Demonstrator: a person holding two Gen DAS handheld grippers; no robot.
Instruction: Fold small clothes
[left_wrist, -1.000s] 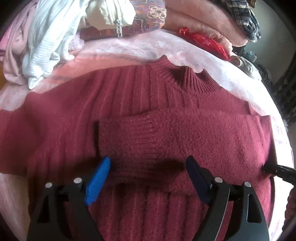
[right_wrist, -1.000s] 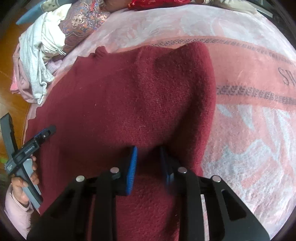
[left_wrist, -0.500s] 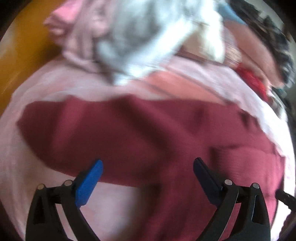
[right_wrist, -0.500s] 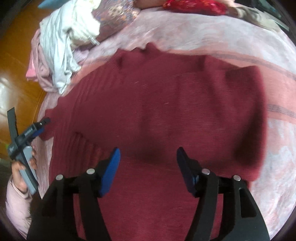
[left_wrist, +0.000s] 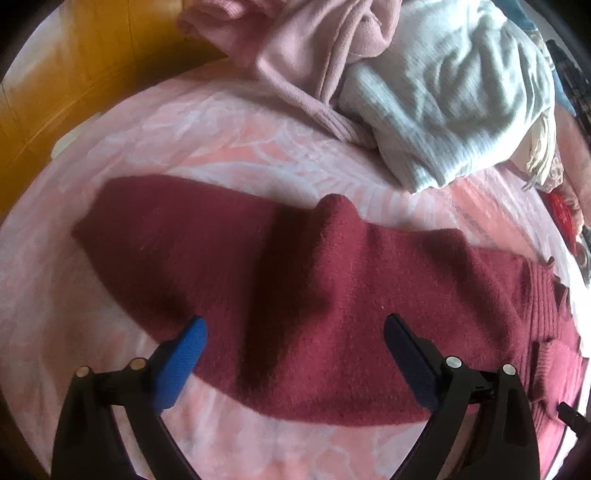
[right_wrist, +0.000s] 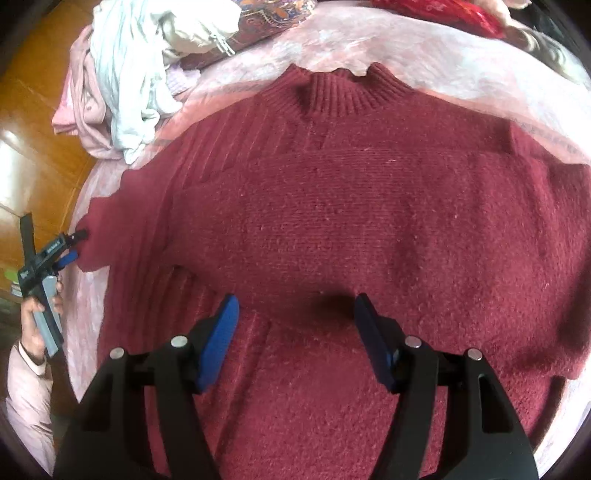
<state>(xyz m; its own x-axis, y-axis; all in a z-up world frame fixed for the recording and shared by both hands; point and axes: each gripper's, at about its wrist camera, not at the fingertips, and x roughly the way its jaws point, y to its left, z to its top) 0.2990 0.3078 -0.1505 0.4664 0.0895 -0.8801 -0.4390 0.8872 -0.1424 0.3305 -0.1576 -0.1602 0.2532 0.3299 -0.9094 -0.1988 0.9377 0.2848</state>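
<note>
A dark red knitted sweater (right_wrist: 351, 221) lies flat on a pink blanket (right_wrist: 461, 66), collar at the far side, one sleeve folded across its chest. My right gripper (right_wrist: 295, 325) is open and empty, low over the folded sleeve. The other sleeve (left_wrist: 229, 266) stretches out to the left across the blanket. My left gripper (left_wrist: 293, 350) is open and empty over this sleeve's near edge. It also shows in the right wrist view (right_wrist: 72, 245), at the sleeve's cuff end, held by a hand.
A heap of clothes lies beyond the sleeve: a pink garment (left_wrist: 314, 44) and a pale ribbed one (left_wrist: 461, 99). A patterned cushion (right_wrist: 273, 18) and a red item (right_wrist: 436, 11) lie past the collar. Wooden floor (left_wrist: 74, 74) borders the blanket on the left.
My right gripper let go of the folded sleeve, opened and drew back. My left gripper swung left from the sweater's body to the outstretched sleeve.
</note>
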